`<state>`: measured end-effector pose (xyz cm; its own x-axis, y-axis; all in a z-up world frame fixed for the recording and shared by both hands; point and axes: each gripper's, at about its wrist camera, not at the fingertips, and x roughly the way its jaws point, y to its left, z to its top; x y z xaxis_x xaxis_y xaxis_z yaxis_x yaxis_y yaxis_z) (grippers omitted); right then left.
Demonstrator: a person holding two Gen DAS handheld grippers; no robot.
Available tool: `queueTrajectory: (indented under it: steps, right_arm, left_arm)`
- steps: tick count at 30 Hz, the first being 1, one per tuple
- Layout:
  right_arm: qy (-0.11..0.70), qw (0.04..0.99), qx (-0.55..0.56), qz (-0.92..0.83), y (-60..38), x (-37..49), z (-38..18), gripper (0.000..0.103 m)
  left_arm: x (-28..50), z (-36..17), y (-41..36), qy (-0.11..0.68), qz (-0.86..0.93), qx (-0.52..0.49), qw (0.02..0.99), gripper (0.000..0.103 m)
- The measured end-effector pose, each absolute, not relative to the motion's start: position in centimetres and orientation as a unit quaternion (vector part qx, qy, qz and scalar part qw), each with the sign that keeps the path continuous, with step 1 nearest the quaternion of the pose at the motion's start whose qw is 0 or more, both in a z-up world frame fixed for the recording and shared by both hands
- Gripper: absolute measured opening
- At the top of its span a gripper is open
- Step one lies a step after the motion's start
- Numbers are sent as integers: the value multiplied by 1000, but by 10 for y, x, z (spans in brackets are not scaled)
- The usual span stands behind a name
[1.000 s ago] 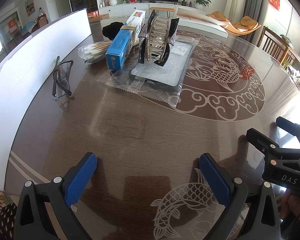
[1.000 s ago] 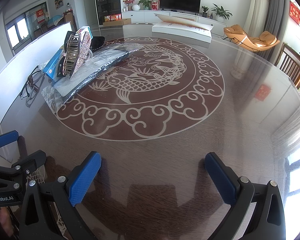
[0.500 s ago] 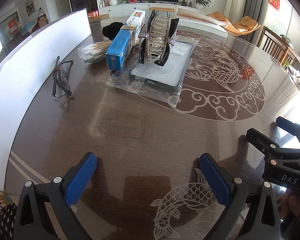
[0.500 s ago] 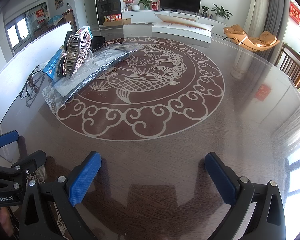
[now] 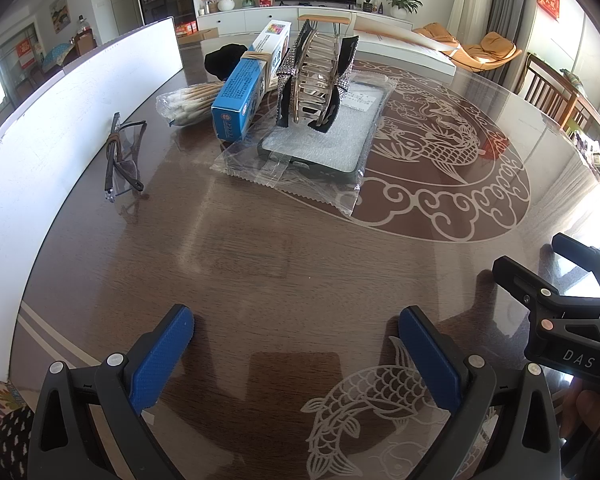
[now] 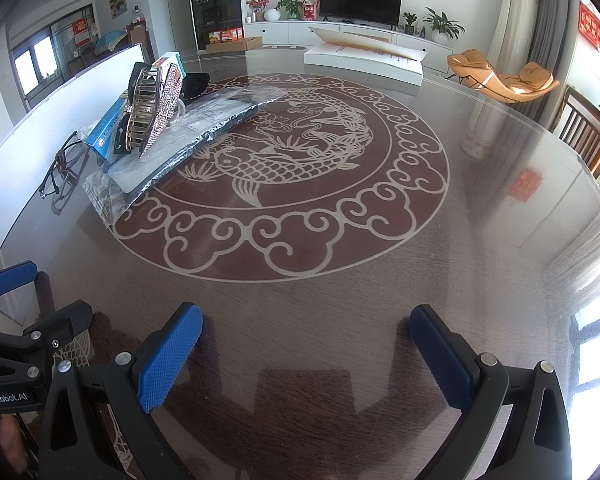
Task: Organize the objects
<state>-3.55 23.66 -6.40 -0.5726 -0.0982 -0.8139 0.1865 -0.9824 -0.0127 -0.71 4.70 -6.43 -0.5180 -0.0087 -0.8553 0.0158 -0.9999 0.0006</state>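
The round table [image 5: 300, 264] has a dark wood top under glass, with a pale fish pattern in a ring of scrolls. A long white board [image 5: 60, 120] stands along its left edge.

The things to organize lie together on the far left part of the table. The biggest is a clear plastic bag [image 5: 300, 160] lying flat; inside it there is a dark phone case [image 5: 320, 144] with a white foam sheet in it. On top of this bag stands a large hair claw [image 5: 316, 76] with rhinestones, upright, its teeth interlocked. Just left of it, a blue and white box [image 5: 248, 88] with a rubber band around it leans against the pile. Beside the box lies a small clear bag of cotton swabs [image 5: 188, 100]; the swabs are all inside. Behind the box sits a black object [image 5: 224, 58]; what it is I cannot tell. A pair of glasses [image 5: 120, 156] rests near the white board, apart from the others.

The left gripper [image 5: 296, 352] hangs low over the near part of the table, fingers spread wide, holding nothing. The right gripper [image 6: 306, 352] is the same, spread and empty, just to the right of it.
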Motion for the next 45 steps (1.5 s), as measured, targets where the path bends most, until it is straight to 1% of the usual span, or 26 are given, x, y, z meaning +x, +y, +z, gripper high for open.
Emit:
queueTrajectory:
  steps: [3, 8, 13, 17, 20, 21, 22, 24, 27, 30, 31, 32, 33, 34, 35, 36, 37, 40, 45]
  right_arm:
    - [49, 80, 455, -885, 237, -35, -64, 103]
    - [49, 80, 455, -885, 237, -35, -64, 103]
    - [49, 80, 455, -885, 237, -35, -64, 103]
    - [48, 80, 455, -885, 237, -35, -64, 103]
    - [48, 80, 455, -885, 237, -35, -64, 103]
    - [48, 80, 455, -885, 237, -35, -64, 103]
    - [48, 80, 455, -885, 237, -35, -64, 103]
    - [48, 80, 455, -885, 237, -35, -64, 103]
    - [48, 80, 455, -885, 237, -35, -64, 103]
    - [48, 80, 455, -885, 237, -35, -64, 103]
    - [48, 80, 455, -885, 237, -35, -64, 103]
    - [48, 80, 455, -885, 237, -35, -64, 103]
    - [48, 80, 455, -885, 237, -35, -64, 103]
    - [48, 80, 455, -885, 237, -35, -64, 103]
    - [48, 80, 455, -885, 237, -35, -64, 103]
    - [48, 80, 455, -885, 237, -35, -64, 103]
    - [48, 80, 455, -885, 237, -35, -64, 103]
    - [48, 80, 455, -885, 237, -35, -64, 103]
    - [49, 80, 455, -885, 237, -35, -64, 103]
  left_arm:
    - [-6, -64, 45, 9, -870, 493, 10, 103]
    - [-4, -58, 24, 70, -875, 478, 17, 103]
    - [-5, -47, 9, 90, -884, 457, 28, 103]
    - [-30, -33, -18, 90, -894, 436, 51, 103]
    - [-60, -25, -51, 103, -896, 421, 98, 103]
    - [-69, -25, -62, 111, -894, 420, 111, 98]
    - [-79, -27, -73, 118, -890, 423, 121, 92]
    - [-97, -37, -88, 133, -879, 437, 135, 86]
    - [-118, -55, -104, 149, -866, 455, 145, 72]
    - [-130, -58, -101, 123, -872, 447, 156, 67]
    - [-133, -57, -100, 120, -874, 443, 157, 62]
    - [-136, -57, -100, 116, -875, 440, 163, 59]
    - [-138, -57, -100, 113, -877, 437, 169, 53]
    - [-138, -56, -100, 109, -878, 433, 173, 41]
    - [-138, -56, -100, 106, -879, 431, 175, 34]
    - [-137, -56, -101, 103, -880, 429, 173, 22]
    - [-134, -56, -101, 102, -882, 427, 169, 17]
    - [-124, -58, -97, 85, -887, 427, 155, 13]
    - [-104, -57, -79, 69, -887, 441, 117, 12]
